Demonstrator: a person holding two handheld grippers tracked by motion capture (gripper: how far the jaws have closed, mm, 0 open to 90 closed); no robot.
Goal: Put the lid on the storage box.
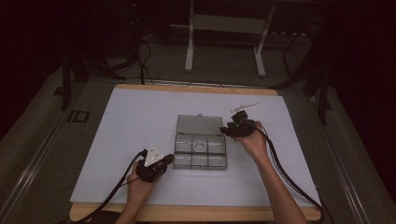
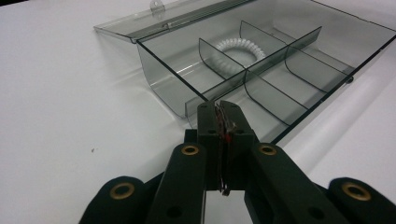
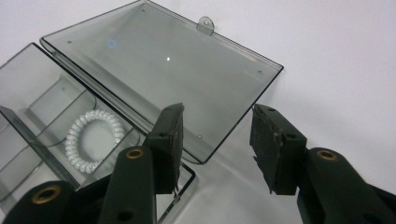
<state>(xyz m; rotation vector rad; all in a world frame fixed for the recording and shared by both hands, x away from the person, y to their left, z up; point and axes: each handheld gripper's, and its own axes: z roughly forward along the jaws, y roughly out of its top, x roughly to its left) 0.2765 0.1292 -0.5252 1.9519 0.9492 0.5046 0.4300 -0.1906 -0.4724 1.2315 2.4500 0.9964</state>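
Plastic box (image 1: 201, 148) is sitting open at mid-frame, light, stiff and slick-looking, best taken by its lid (image 3: 163, 70) edge, while the left gripper (image 2: 225, 122) is pinching its front wall shut-jawed and the right gripper (image 3: 217, 142) is hovering open, holding nothing.

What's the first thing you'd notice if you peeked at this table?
A see-through grey box sits in the middle of the white table, its lid flopped open flat behind it. A curly white hair tie lies in one of its little compartments. The left hand-held gripper is shut right at the box's wall, and the right hand-held gripper hangs open over the lid's corner.
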